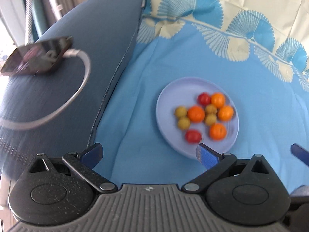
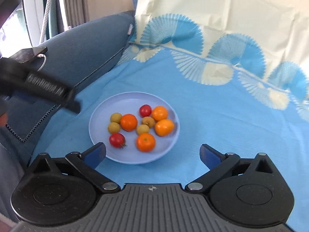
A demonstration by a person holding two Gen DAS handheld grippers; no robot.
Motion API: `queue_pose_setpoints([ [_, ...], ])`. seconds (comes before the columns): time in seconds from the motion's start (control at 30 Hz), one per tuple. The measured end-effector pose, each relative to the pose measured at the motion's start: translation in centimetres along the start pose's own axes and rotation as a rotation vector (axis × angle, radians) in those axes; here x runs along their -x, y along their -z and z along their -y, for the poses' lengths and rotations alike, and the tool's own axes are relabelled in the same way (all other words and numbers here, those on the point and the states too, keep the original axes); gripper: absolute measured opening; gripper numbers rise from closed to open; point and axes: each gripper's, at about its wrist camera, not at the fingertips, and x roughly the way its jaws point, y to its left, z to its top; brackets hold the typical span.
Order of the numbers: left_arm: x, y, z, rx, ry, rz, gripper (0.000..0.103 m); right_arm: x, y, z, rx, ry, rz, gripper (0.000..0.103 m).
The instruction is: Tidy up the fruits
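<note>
A lavender plate lies on a blue cloth. It holds several oranges, two red tomatoes and several small yellow-green fruits. My left gripper is open and empty, left of the plate's near edge, its right finger over the rim. My right gripper is open and empty, just short of the plate's near rim. One blue finger of the right gripper shows at the left wrist view's right edge. The left gripper's black body shows blurred at the right wrist view's left.
A dark phone with a white cable lies on a blue cushion left of the plate. The blue and cream patterned cloth spreads right and behind. Curtains hang at the far left.
</note>
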Motion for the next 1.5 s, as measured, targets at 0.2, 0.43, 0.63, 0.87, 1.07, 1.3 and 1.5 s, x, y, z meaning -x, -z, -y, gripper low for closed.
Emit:
queue_pose_setpoints([
  [0.2,4.0,3.3,-1.0,0.012,-0.013,0.053,0.103,4.3,1.3,0.1,-0.087,0.016,0.027,0.102],
  [0.43,7.3,5.3,-0.6,0.001,-0.006,0.114,0.103,7.9,3.0,-0.9,-0.072,0.032,0.08,0.102],
  [0.63,8.6,5.8,0.1,-0.014,0.004,0.145,0.103,9.6,3.6,-1.4,-0.061,0.048,0.111,0.102],
  [0.87,9.0,6.2,0.6,-0.034,0.007,0.154,0.103,10.3,3.8,-1.5,-0.062,0.061,0.123,0.102],
  [1.07,9.2,6.2,0.9,-0.055,0.003,0.163,0.103,10.5,3.8,-1.5,-0.058,0.066,0.129,0.102],
  [1.3,9.1,6.0,1.1,-0.061,-0.001,0.162,0.103,10.5,3.6,-1.3,-0.064,0.073,0.133,0.102],
  [1.5,9.1,5.8,1.4,-0.076,-0.009,0.17,0.103,10.5,3.5,-1.3,-0.064,0.072,0.134,0.102],
])
